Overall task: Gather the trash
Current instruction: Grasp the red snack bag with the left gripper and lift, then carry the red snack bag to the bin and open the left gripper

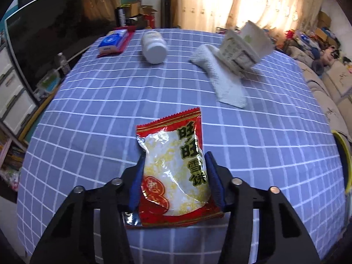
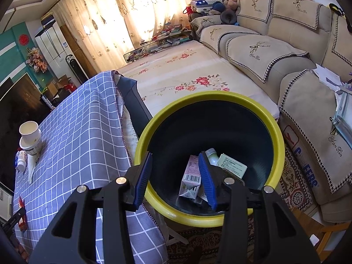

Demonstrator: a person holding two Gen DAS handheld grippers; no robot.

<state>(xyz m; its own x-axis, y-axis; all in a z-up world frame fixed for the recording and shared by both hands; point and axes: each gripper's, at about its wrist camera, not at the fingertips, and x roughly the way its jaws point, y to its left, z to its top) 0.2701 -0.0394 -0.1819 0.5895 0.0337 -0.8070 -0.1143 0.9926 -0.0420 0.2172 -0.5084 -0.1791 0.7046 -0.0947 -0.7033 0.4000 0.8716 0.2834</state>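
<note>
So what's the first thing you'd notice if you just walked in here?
The shiny red snack packet, pinched between the left gripper's blue pads at the near edge of the checked tablecloth. Next, the yellow-rimmed bin beside the table, under the empty right gripper, with a carton inside.

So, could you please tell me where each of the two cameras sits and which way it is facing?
Left wrist: on the left gripper, angled down over the checked tablecloth; its blue pads press a red snack packet.
Right wrist: on the right gripper, looking down into the yellow-rimmed bin beside the table; nothing sits between its pads.
Shared: the tablecloth, stacked paper cups, white bottle, white cloth, the packet and the bin's rim.
</note>
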